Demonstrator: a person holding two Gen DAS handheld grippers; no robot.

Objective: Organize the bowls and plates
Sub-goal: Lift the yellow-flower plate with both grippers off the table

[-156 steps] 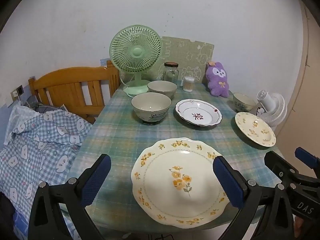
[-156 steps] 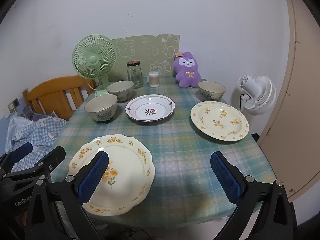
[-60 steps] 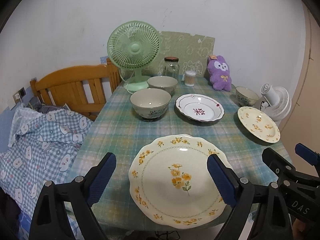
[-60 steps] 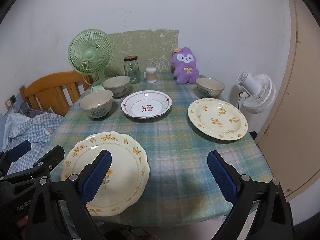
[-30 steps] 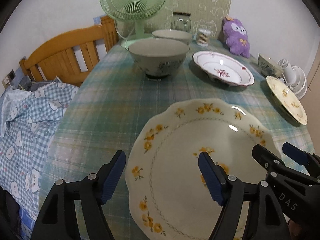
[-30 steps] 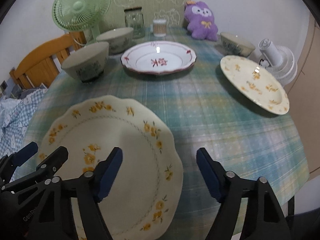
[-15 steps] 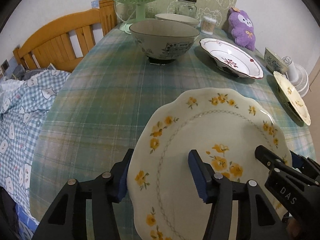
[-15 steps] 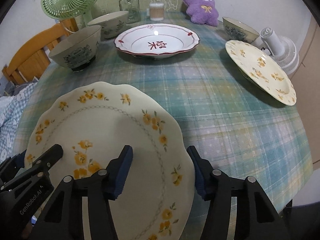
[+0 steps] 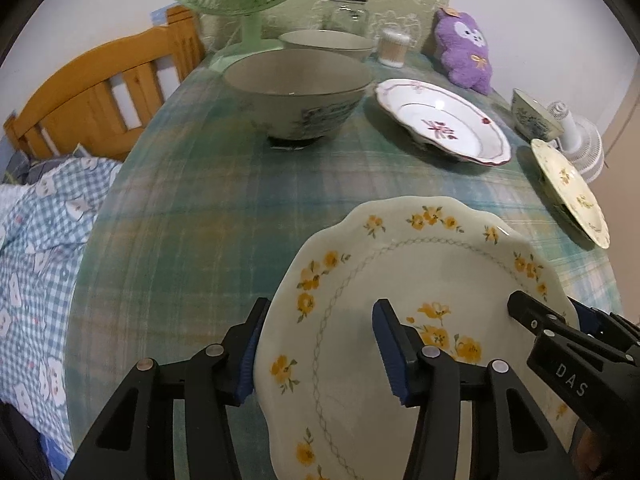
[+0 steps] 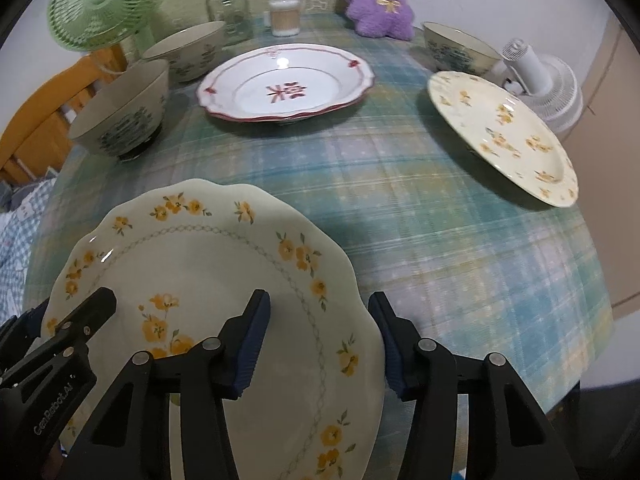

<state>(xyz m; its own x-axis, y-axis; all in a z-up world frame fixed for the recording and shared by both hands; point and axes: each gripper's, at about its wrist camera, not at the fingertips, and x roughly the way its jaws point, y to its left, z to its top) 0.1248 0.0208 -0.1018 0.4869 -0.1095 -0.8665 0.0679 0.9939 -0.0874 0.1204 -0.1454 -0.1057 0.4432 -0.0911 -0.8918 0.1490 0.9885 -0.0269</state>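
While both sets of tongs straddle opposite rims of the scalloped yellow-flower plate [image 9: 420, 280] at the bench's [image 9: 192, 216] near edge, their jaws are closing and not yet clamped. Left tongs [image 9: 316, 348] bracket the plate's left rim; right tongs [image 10: 316, 344] bracket its right rim. A red-trimmed plate [image 10: 286, 82] sits toward the far edge, a second yellow-flower plate [image 10: 504, 132] at the right edge, and a bowl [image 9: 298, 94] toward the far left.
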